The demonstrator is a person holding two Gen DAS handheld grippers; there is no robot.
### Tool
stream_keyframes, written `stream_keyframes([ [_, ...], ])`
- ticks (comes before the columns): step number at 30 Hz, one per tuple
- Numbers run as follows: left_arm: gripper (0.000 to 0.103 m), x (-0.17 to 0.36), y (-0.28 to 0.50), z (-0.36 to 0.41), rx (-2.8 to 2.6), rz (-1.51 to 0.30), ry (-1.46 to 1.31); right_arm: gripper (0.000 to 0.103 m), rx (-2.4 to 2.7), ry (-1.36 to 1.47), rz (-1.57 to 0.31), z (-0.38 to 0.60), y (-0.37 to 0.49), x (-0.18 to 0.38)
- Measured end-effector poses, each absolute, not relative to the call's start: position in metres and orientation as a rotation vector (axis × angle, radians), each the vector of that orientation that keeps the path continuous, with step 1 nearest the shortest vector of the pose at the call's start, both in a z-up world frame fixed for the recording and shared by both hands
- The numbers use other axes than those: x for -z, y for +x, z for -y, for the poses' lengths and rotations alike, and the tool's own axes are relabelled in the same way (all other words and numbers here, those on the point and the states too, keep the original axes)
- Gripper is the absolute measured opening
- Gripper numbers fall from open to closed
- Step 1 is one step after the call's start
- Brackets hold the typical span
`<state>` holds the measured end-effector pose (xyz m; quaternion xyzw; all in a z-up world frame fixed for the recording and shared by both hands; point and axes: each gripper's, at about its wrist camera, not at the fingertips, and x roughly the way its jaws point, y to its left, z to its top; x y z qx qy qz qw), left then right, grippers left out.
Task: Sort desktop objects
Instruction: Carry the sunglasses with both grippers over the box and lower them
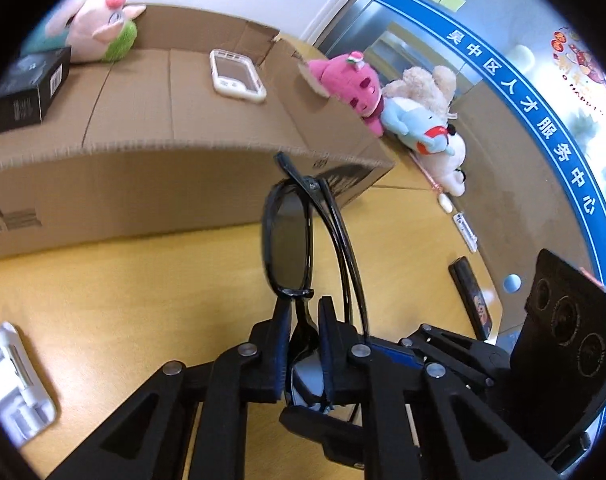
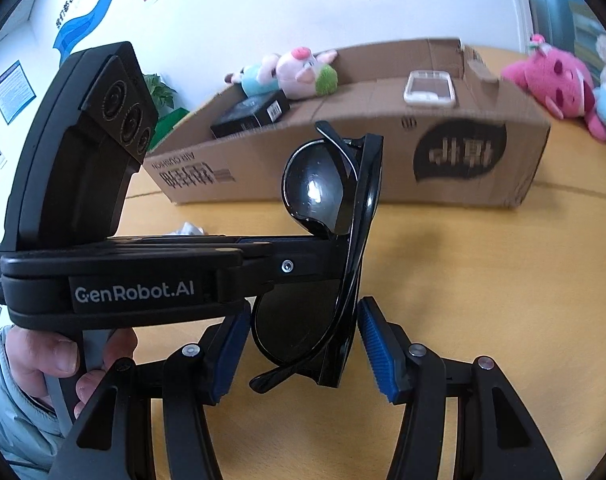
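Observation:
Black sunglasses (image 1: 289, 236) with folded arms hang above the yellow table (image 1: 143, 300). My left gripper (image 1: 305, 312) is shut on their lower lens and frame. In the right wrist view it reaches in from the left, a hand (image 2: 55, 356) on its handle, and clamps the sunglasses (image 2: 319, 184) at mid-height. My right gripper (image 2: 303, 320) straddles the lower lens, its blue pads (image 2: 377, 352) against both sides. An open cardboard box (image 1: 143, 192) lies just behind.
The box holds a white phone case (image 1: 237, 76), a black carton (image 1: 27, 92) and a pig plush (image 1: 103, 28). Pink (image 1: 351, 80) and blue (image 1: 415, 120) plush toys lie right of it. A white plastic piece (image 1: 11, 380) and a dark bar (image 1: 469, 296) lie on the table.

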<state>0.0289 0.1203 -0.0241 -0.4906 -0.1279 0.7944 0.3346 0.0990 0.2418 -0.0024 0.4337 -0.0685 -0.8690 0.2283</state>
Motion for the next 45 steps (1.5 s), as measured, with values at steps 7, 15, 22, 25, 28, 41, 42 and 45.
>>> stream_keyframes([
  [7, 0.012, -0.010, 0.016, -0.114, -2.098, 0.324, -1.217, 0.045, 2.436, 1.110, 0.129, -0.236, 0.082, -0.037],
  [15, 0.012, -0.043, -0.003, -0.095, -2.121, 0.326, -1.142, 0.042, 2.437, 1.047, 0.106, -0.222, 0.057, -0.072],
  [22, 0.011, -0.066, -0.023, -0.073, -2.156, 0.338, -1.094, 0.030, 2.435, 1.014, 0.076, -0.206, 0.033, -0.094],
  [25, 0.011, -0.072, -0.030, -0.058, -2.177, 0.336, -1.086, 0.026, 2.408, 1.009, 0.095, -0.197, 0.019, -0.099],
  [28, 0.011, -0.076, -0.038, -0.041, -2.203, 0.340, -1.093, 0.024, 2.383, 1.004, 0.086, -0.183, 0.007, -0.101],
  [41, 0.011, -0.067, -0.069, 0.014, -2.246, 0.389, -1.156, 0.018, 2.251, 1.040, 0.161, -0.135, -0.037, -0.088],
  [42, 0.011, -0.064, -0.072, 0.018, -2.245, 0.394, -1.167, 0.018, 2.244, 1.050, 0.161, -0.130, -0.043, -0.083],
  [45, 0.011, -0.053, -0.082, 0.030, -2.239, 0.399, -1.211, 0.018, 2.218, 1.076, 0.172, -0.119, -0.052, -0.071],
])
